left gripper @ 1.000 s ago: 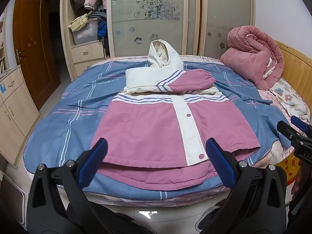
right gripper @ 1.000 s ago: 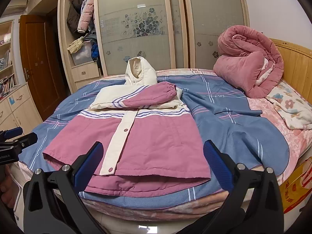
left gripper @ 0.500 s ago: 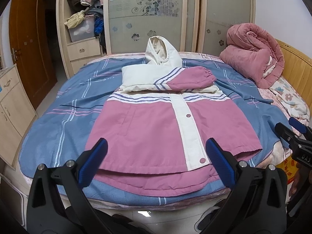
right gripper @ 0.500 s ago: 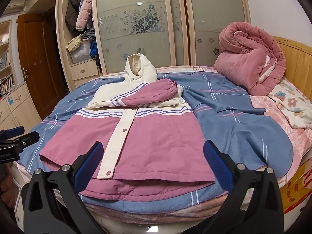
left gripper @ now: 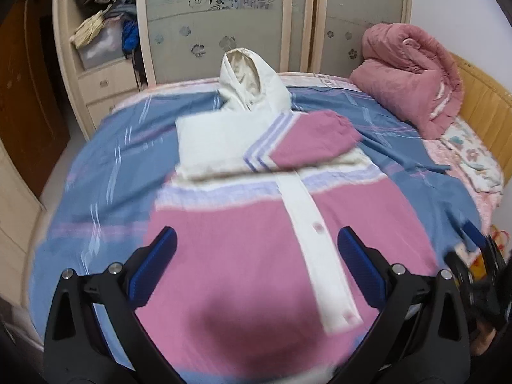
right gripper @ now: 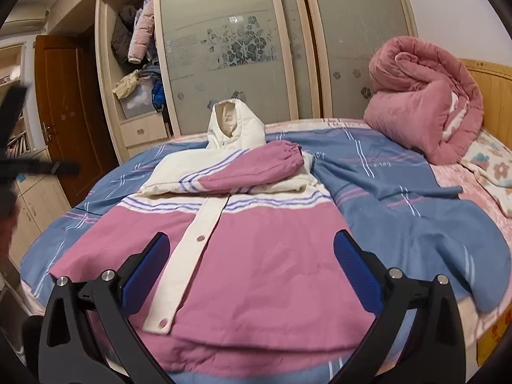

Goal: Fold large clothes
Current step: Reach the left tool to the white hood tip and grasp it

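Left wrist view shows the left tongs (left gripper: 256, 265) spread wide and empty, low over the pink lower half of the jacket (left gripper: 243, 256), which lies flat and face up on the bed (left gripper: 96, 172) with its sleeve (left gripper: 307, 144) folded across the chest and its hood (left gripper: 249, 76) pointing at the wardrobe (left gripper: 217, 22). From the right wrist camera the right tongs (right gripper: 249, 268) are just as wide apart and hold nothing, poised above the hem on the other side of the white button strip (right gripper: 204, 220).

My worry is the hem: it sits right at the near edge of the bed, and the padded cloth looks thick and slippery. A pinch that catches only the top layer would probably leave the back panel behind, and an uneven lift between the two sides could skew the fold or shake the tucked sleeve loose. Pulling toward the edge might drag the whole jacket off the mattress.

Room is better ahead, with open blue sheet (right gripper: 400, 198) either side and beyond the hood. The rolled pink quilt (right gripper: 425, 108) sits well apart at the far right
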The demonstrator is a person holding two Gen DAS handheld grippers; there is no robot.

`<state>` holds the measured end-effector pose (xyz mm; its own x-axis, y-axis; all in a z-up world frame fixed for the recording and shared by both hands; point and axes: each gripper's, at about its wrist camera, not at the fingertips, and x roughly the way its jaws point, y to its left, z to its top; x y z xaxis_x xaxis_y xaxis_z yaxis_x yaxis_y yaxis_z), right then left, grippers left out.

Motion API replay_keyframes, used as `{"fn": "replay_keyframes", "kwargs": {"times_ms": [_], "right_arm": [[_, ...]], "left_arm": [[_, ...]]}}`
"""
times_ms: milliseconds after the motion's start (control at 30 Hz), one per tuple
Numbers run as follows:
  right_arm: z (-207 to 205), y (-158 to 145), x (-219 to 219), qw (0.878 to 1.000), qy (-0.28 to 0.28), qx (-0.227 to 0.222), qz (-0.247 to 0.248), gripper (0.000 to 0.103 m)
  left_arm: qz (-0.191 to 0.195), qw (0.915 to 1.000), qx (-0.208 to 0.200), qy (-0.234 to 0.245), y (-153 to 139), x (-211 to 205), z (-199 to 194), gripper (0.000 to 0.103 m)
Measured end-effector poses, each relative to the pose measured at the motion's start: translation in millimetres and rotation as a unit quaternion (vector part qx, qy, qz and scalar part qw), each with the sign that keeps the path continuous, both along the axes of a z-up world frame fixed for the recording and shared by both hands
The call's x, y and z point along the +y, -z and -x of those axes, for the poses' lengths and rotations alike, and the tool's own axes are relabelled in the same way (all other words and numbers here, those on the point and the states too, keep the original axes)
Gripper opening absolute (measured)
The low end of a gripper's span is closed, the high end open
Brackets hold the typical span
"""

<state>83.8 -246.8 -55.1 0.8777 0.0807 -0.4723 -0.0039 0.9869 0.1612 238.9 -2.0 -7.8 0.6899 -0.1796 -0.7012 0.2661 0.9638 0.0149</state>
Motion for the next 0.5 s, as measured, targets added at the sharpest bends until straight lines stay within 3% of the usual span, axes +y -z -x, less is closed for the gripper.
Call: {"fn": "replay_keyframes", "kwargs": {"times_ms": [67, 333, 500], "right_arm": [[-9.7, 13.3, -2.5, 1.0, -0.003, -0.015, -0.004, 0.102], [-25.5, 50.1, -27.2, 0.997, -0.016, -0.054, -0.046, 0.102], [-40.2, 61.7, -57.3, 0.995, -0.003, -0.04, -0.096, 0.102]], "left_arm": [[-0.017, 0.9998, 0.007, -0.007, -2.2, -3.5, -43.5, 0.101], [-0.038, 0.9954, 0.053, -0.071, 9.8, -23.7, -278.7, 0.101], [-0.091, 0.9907, 0.037, -0.094, 23.6, -58.6, -405.5, 0.101]]}}
